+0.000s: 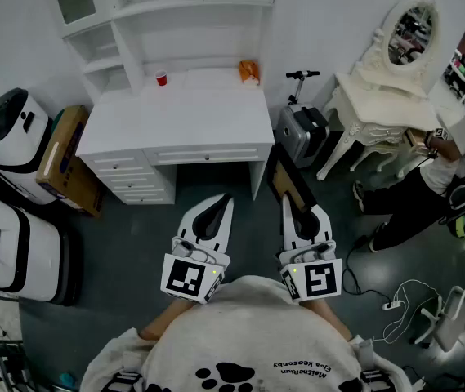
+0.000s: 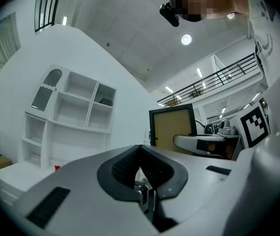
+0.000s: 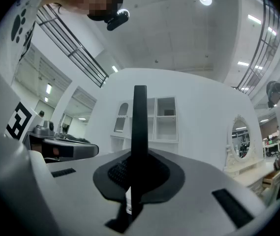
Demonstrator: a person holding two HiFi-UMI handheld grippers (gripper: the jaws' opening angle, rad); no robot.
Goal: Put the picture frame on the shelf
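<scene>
- Both tongs point at the desk (image 1: 185,121), side by side before the person's chest. The left tongs (image 1: 222,201) are clenched on nothing; the right tongs (image 1: 299,212) clamp the picture frame (image 1: 286,178), upright and edge-on.
- The white shelf (image 1: 167,29) stands along the desk's back edge, with a red cup (image 1: 161,78) beneath it.
- The frame's lower edge is hidden by the tongs.

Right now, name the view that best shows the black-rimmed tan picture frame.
Left gripper view: the picture frame shows its tan face. The right gripper view gives only its black edge, clamped in the right gripper; the head view foreshortens it.
</scene>
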